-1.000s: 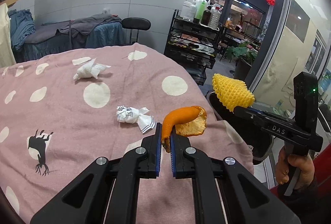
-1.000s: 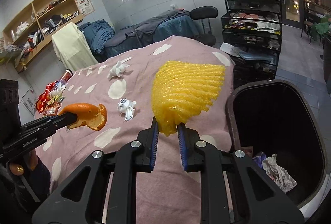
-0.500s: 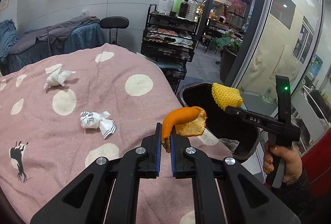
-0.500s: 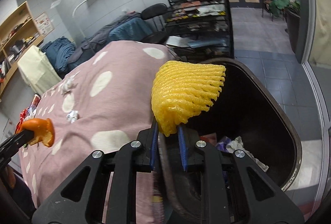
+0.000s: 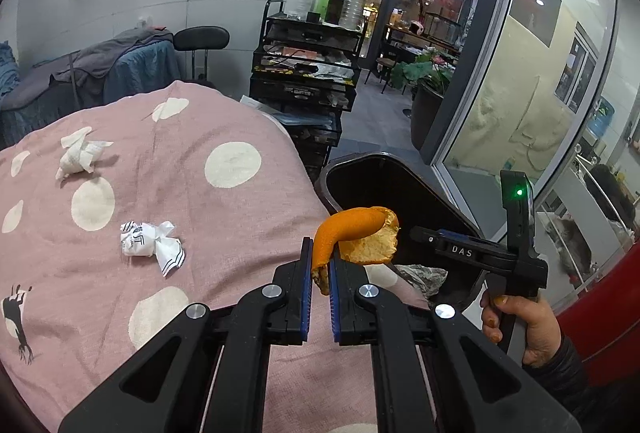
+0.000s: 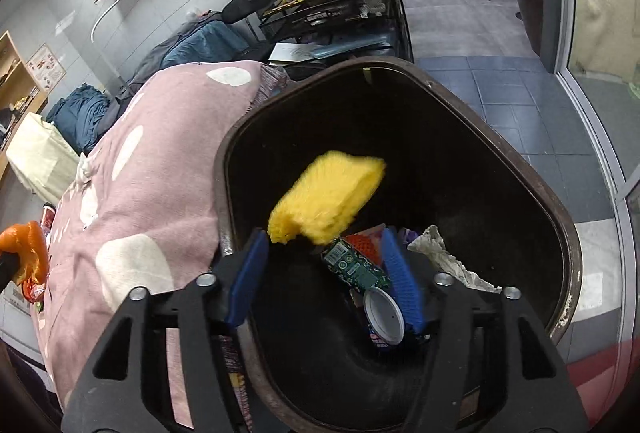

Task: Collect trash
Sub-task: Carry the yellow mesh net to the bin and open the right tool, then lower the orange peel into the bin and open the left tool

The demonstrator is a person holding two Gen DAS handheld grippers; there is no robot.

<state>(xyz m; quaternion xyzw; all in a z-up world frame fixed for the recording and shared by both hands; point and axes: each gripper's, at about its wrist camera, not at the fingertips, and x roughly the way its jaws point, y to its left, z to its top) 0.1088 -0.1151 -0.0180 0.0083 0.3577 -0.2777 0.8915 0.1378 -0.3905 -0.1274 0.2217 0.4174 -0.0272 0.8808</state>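
My left gripper (image 5: 319, 265) is shut on an orange peel (image 5: 356, 231) and holds it above the edge of the pink spotted bedcover (image 5: 180, 169), next to the black trash bin (image 5: 384, 177). My right gripper (image 6: 324, 261) is open over the bin (image 6: 568, 233). The yellow foam net (image 6: 326, 195) is blurred and loose in the air just past the blue pads (image 6: 402, 281), inside the bin mouth. Two crumpled white papers (image 5: 150, 241) (image 5: 82, 153) lie on the bedcover. The peel also shows at the left edge of the right wrist view (image 6: 26, 245).
The bin holds a green packet (image 6: 352, 265), a can (image 6: 384, 317) and crumpled paper (image 6: 444, 253). A black rack with bottles (image 5: 308, 73) stands behind the bed. A glass wall (image 5: 520, 93) is on the right. A stool (image 5: 200, 41) and a draped couch (image 5: 100, 73) are at the back.
My right gripper has moved over the bin and opened; the yellow foam net has left its pads and is falling. My left gripper still holds the peel and has swung slightly right.
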